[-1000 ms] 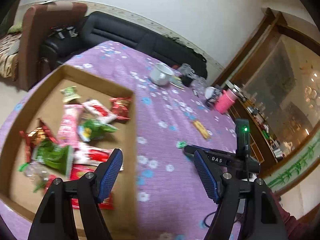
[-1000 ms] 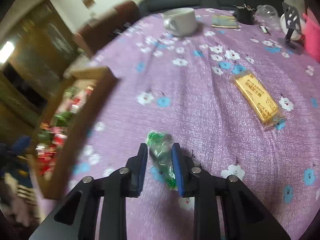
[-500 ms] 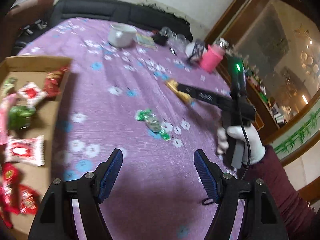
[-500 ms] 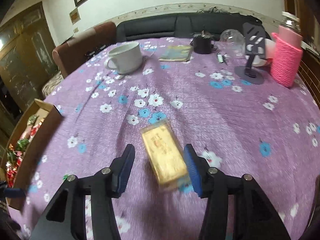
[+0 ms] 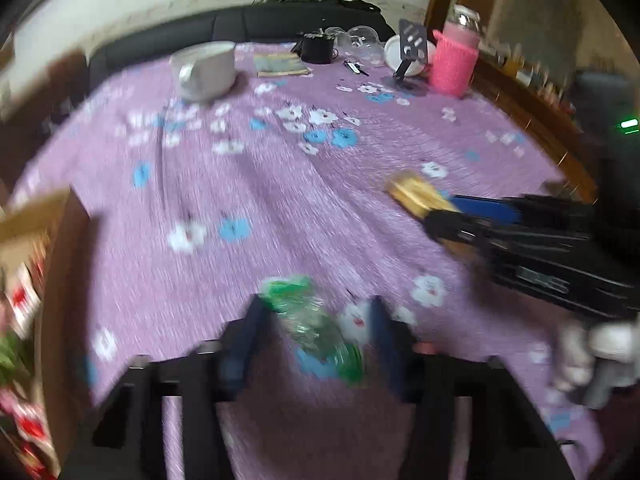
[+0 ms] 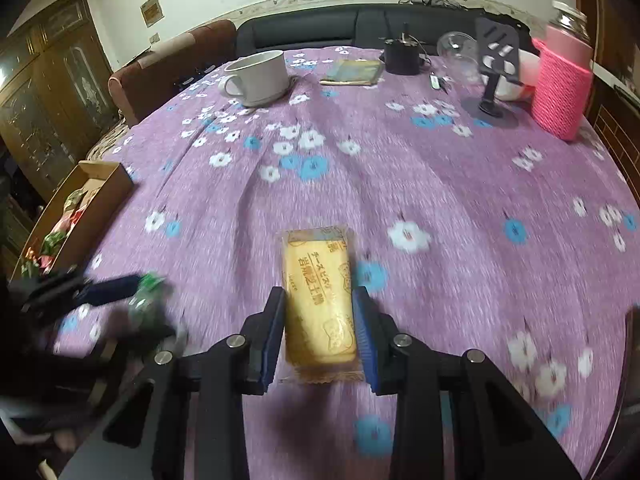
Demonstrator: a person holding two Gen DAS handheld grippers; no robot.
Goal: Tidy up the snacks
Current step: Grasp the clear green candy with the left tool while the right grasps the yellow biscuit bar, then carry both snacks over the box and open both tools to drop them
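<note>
Two targets: your right gripper (image 6: 319, 334) straddles yellow biscuit pack (image 6: 318, 292), long axis toward 12 o'clock.
Fingers: spread, not yet pinching.
Left gripper (image 5: 316, 344): brackets green candy (image 5: 316, 328), spread.

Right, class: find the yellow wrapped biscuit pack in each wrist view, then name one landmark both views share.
Left wrist view: the yellow biscuit pack lies right of centre on the cloth, its near end between the right gripper's fingers.
Right wrist view: the same pack lies low at centre, between that gripper's blue pads.
Shared landmark: the white mug at the table's far side.
</note>
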